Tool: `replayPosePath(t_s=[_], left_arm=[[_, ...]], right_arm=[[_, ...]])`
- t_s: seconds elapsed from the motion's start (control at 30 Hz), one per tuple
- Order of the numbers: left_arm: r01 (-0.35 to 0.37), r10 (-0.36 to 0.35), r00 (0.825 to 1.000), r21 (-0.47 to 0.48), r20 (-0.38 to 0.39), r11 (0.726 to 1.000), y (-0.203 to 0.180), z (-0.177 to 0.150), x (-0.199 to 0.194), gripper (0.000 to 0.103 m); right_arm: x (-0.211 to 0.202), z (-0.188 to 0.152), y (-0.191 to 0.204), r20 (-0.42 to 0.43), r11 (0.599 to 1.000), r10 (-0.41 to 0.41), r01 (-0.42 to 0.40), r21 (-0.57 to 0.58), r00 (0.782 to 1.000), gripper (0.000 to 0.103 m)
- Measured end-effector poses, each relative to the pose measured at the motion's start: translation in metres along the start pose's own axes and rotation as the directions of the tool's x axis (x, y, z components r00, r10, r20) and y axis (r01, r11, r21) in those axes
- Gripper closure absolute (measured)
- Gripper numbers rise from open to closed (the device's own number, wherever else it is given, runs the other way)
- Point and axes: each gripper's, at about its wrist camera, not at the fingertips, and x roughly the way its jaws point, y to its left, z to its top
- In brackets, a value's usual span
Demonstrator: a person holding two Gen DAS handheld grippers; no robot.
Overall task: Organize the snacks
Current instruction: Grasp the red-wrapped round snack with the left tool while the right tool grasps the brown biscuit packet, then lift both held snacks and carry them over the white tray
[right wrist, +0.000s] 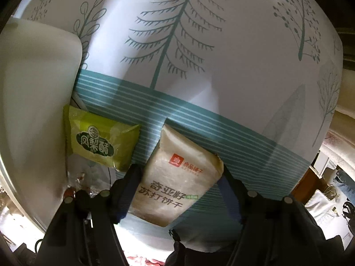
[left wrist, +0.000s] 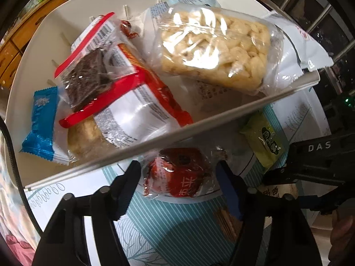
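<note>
A red wrapped snack [left wrist: 177, 173] lies on the tablecloth just in front of the white bin's near wall [left wrist: 155, 139]. My left gripper [left wrist: 178, 177] points down over it, and both fingers touch its clear wrapper. In the right wrist view a beige cracker packet [right wrist: 175, 184] lies tilted on the teal stripe. My right gripper [right wrist: 180, 177] straddles it with the jaws apart. A green pastry packet [right wrist: 99, 141] rests beside the bin wall [right wrist: 33, 88], left of the beige one. The left wrist view also shows the green packet [left wrist: 264, 141] and my right gripper [left wrist: 279, 175].
The bin holds several snacks: a clear bag of pale puffs [left wrist: 213, 46], red-edged packets [left wrist: 133, 102], a dark bar [left wrist: 86, 77] and a blue packet [left wrist: 42, 122]. The tablecloth [right wrist: 199, 44] with a tree print stretches beyond. A hand [left wrist: 341, 232] shows at the lower right.
</note>
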Motion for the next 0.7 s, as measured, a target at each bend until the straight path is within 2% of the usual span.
replayPosePath(t_s=[0.17, 0.33, 0.5, 0.7], left_arm=[[0.016, -0.016, 1.0, -0.004, -0.008, 1.0, 0.005, -0.003, 0.001, 0.041], [0.022, -0.023, 0.999, -0.018, -0.024, 1.0, 0.01, -0.01, -0.001, 0.042], [0.017, -0.018, 0.999, -0.024, -0.039, 1.0, 0.024, -0.028, -0.008, 0.042], [-0.004, 0.002, 0.998, -0.04, -0.059, 0.999, 0.035, -0.06, -0.02, 0.042]], right_arm=[[-0.002, -0.002, -0.003, -0.001, 1.0, 0.027, -0.027, 0.006, 1.0, 0.036], [0.011, -0.014, -0.024, -0.058, 0.997, 0.071, -0.07, 0.033, 0.996, 0.04], [0.03, -0.034, -0.034, -0.138, 0.994, 0.097, -0.09, 0.055, 0.986, 0.04], [0.038, -0.058, -0.032, -0.162, 0.993, 0.118, -0.118, 0.01, 0.98, 0.044]])
